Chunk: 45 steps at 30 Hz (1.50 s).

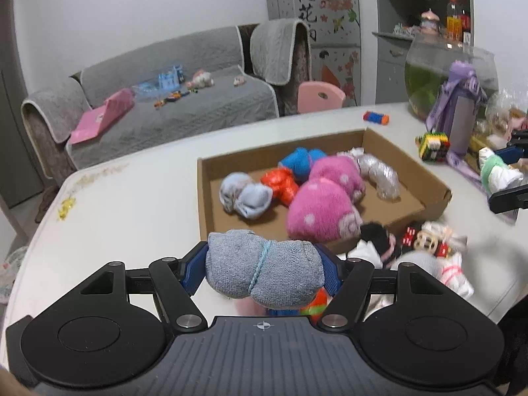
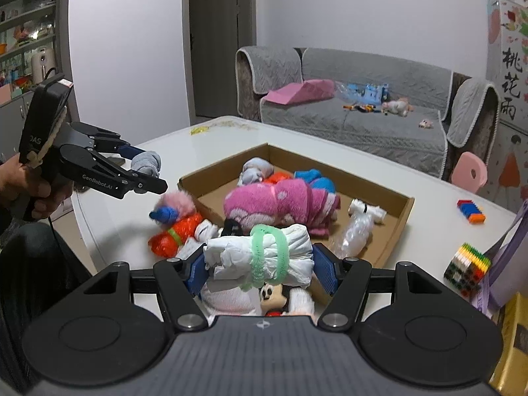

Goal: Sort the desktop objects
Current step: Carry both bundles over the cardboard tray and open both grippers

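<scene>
The left gripper pinched a rolled grey knitted sock bundle tied with a pale blue cord; its blue pads pressed on both ends of the roll, which hung clear above the white tabletop. In the right wrist view this same gripper stood at nine o'clock, borne by a person's hand, with the grey roll between its black fingers.

The right gripper clasped a white cloth bundle bound with a fuzzy green band, its blue pads squeezing each end. In the left wrist view that gripper showed at three o'clock, the white and green bundle caught between its dark fingers.

A shallow brown cardboard tray lay on the table at twelve o'clock from both grippers. Inside it lay a fluffy pink sock roll with white dots, a pale blue sock bundle, a bright blue sock roll, a shiny orange bundle and a silvery white wrapped bundle.

Just outside the tray's near edge, a loose heap of small bundles rested on the table below the grippers. A multicoloured block cube sat at two o'clock beyond the tray, and a small orange and blue toy lay at one o'clock, well apart from it.
</scene>
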### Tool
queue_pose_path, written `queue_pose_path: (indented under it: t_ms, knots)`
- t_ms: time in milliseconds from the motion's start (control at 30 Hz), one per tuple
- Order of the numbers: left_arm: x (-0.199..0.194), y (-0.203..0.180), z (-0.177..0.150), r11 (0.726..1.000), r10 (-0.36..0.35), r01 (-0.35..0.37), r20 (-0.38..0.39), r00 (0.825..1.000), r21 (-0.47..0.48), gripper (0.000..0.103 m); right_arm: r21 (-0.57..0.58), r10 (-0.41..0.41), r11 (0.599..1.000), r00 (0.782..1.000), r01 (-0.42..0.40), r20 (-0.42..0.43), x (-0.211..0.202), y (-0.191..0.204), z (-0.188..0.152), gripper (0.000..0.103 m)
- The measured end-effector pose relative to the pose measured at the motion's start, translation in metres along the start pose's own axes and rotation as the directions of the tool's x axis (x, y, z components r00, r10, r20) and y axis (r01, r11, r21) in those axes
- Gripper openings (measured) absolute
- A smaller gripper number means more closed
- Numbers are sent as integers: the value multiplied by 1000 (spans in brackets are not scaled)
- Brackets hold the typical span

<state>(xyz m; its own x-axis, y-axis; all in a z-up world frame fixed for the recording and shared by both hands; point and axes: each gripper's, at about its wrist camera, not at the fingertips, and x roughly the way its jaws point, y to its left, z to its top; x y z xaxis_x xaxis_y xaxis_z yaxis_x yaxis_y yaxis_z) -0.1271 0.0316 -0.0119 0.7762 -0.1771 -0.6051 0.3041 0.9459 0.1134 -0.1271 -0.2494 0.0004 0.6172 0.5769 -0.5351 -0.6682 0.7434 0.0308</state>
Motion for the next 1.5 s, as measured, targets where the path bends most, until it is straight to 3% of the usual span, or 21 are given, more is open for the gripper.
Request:
queue_pose_path:
  t_ms: [367, 667, 867, 1033, 1500]
  knots:
    - [11, 21, 55, 999, -11, 14, 54, 998, -49, 73, -3, -60, 998, 996, 60, 63, 24, -14, 51, 61]
    - [72, 35, 98, 995, -32, 32, 1, 999, -97, 73, 40, -129, 991, 991, 127, 24, 72, -44, 83, 61]
    - [129, 41, 109, 989, -58, 49, -61, 996, -138, 73, 39, -152, 987, 987, 154, -55, 114, -61, 82, 61]
    - [167, 38, 105, 992, -66, 54, -107, 992, -113, 73, 59, -154, 985, 984, 160, -93, 136, -73, 75, 61]
    - [213, 34, 104, 995, -61, 49, -150, 987, -85, 75, 80, -159, 981, 972, 174, -173, 167, -84, 62, 62]
